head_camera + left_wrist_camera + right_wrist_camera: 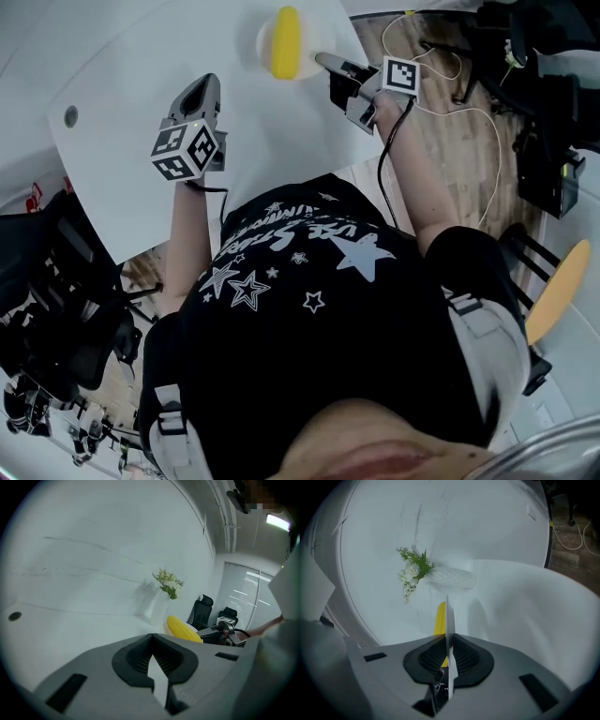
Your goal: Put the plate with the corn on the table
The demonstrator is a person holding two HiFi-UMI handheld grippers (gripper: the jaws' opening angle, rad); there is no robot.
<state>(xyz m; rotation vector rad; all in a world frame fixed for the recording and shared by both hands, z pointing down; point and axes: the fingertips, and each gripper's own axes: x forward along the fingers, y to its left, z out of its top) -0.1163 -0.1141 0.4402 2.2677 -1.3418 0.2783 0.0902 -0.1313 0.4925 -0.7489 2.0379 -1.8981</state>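
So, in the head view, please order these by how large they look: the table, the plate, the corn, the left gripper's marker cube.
1. table
2. plate and left gripper's marker cube: they look about alike, and the cube is nearer the camera, so I leave them unranked
3. corn

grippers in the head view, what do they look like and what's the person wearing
Both the left gripper and right gripper have grey bodies with black ribbed pads. Each carries a cube with black-and-white square markers, and a black cable trails from the right one. The person wears a black short-sleeved T-shirt printed with white stars.
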